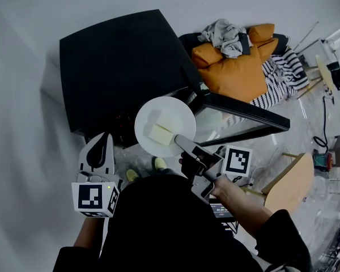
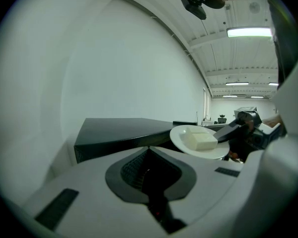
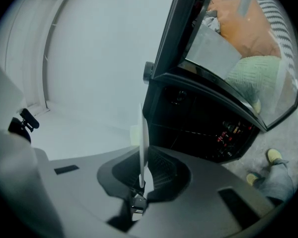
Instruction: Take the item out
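Observation:
A white plate (image 1: 182, 115) carries a pale rectangular block (image 1: 161, 131) and hangs level in front of the black box-shaped appliance (image 1: 117, 61), beside its open glass door (image 1: 245, 115). My right gripper (image 1: 179, 141) is shut on the plate's near rim. The right gripper view catches the plate (image 3: 143, 135) edge-on between the jaws of that gripper (image 3: 141, 178). My left gripper (image 1: 100, 147) hangs lower left of the plate, jaws together, holding nothing. From the left gripper view (image 2: 149, 150), the plate (image 2: 208, 154) and block (image 2: 199, 140) lie ahead to the right.
Orange cushions (image 1: 233, 67), a grey cloth (image 1: 224, 35) and striped fabric (image 1: 283, 75) lie beyond the door. A wooden chair (image 1: 289, 183) stands at right. The person's shoes (image 1: 158, 163) are on the pale floor below the plate. A white wall is at left.

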{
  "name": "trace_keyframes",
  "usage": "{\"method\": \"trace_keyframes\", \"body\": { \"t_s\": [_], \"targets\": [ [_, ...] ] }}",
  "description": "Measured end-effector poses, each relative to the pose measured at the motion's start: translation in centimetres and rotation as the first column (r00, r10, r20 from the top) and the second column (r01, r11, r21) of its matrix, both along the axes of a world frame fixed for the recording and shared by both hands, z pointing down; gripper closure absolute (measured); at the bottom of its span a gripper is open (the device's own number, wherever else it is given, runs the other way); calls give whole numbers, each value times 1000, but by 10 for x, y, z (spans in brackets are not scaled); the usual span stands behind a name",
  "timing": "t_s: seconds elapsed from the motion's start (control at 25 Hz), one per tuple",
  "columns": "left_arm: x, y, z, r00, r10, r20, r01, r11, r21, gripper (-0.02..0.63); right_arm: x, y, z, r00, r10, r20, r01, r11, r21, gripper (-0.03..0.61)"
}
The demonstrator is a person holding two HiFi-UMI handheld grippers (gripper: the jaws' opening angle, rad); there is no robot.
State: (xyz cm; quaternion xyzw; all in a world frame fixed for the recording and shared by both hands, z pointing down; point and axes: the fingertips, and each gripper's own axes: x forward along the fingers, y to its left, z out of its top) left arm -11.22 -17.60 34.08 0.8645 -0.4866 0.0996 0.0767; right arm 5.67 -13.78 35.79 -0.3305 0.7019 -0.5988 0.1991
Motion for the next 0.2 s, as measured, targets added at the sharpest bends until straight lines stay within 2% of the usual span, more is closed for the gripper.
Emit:
{"method": "trace_keyframes", "body": {
  "t_s": [0.2],
  "targets": [
    [-2, 2, -9, 1000, -5, 1, 5, 1000, -1, 606, -3, 1, -8, 1000, -10, -2, 10, 1000, 6, 551]
  ]
}}
